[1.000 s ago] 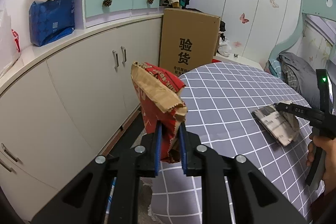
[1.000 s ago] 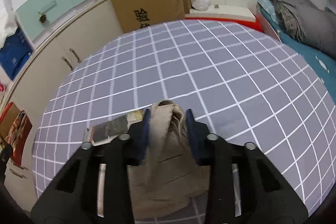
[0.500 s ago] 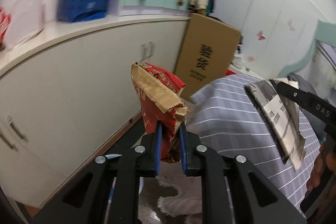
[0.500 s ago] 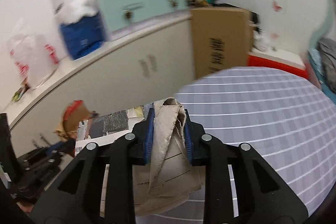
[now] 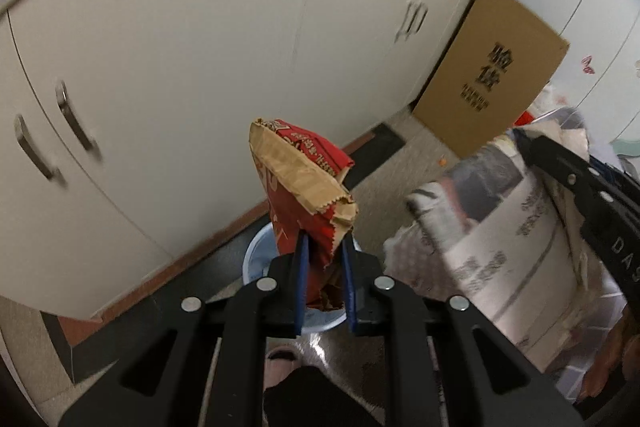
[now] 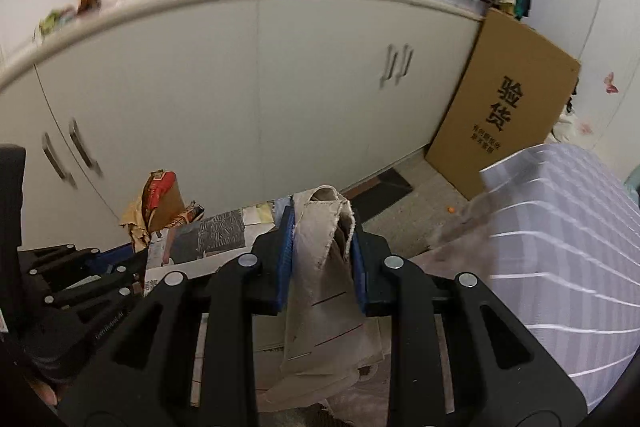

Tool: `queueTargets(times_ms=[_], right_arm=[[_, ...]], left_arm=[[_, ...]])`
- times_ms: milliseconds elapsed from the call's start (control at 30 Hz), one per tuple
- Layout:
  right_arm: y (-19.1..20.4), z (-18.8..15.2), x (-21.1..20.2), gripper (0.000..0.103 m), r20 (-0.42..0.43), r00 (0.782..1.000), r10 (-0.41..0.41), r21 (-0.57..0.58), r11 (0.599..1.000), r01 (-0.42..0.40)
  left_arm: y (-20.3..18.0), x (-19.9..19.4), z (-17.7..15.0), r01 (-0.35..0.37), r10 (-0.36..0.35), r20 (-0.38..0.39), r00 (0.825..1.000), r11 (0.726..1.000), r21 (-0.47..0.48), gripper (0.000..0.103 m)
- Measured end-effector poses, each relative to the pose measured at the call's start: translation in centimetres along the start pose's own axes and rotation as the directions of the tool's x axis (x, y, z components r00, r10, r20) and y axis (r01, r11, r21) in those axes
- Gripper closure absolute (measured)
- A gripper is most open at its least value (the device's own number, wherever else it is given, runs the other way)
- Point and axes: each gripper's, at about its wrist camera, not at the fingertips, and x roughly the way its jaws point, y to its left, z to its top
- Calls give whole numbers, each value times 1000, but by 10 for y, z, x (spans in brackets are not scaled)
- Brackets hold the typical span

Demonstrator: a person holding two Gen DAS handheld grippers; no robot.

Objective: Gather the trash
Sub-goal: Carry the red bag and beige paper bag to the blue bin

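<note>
My left gripper (image 5: 323, 247) is shut on a red and tan snack bag (image 5: 304, 187), held above a light blue bin (image 5: 260, 263) on the floor. My right gripper (image 6: 322, 227) is shut on a beige paper scrap (image 6: 324, 267) together with a newspaper (image 6: 216, 235). In the left wrist view the newspaper (image 5: 504, 235) and the right gripper's arm show at the right, beside the bin. The snack bag (image 6: 160, 199) and the left gripper show at the left of the right wrist view.
White cabinets (image 5: 200, 47) with metal handles run along the back. A cardboard box (image 5: 492, 79) leans against them. The table with the grey checked cloth (image 6: 560, 247) is at the right. A slippered foot (image 5: 284, 359) stands below the bin.
Both grippers swung off the table, left and downward, carrying their trash. The floor and the blue bin have come into view under the snack bag.
</note>
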Motion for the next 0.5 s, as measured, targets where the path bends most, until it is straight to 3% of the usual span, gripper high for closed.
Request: queueTargets(times_ms=[167, 400, 500], right_arm=[[19, -15, 42, 78, -58, 998, -31, -39, 999, 29], [14, -33, 74, 78, -92, 989, -113, -62, 992, 107], [8, -38, 84, 78, -101, 985, -140, -58, 989, 134]], left_arm=[[7, 34, -6, -15, 14, -62, 998, 1000, -1, 88], [4, 69, -10, 1, 0, -123, 992, 1000, 4, 87], [1, 84, -5, 12, -10, -141, 990, 1000, 11, 79]])
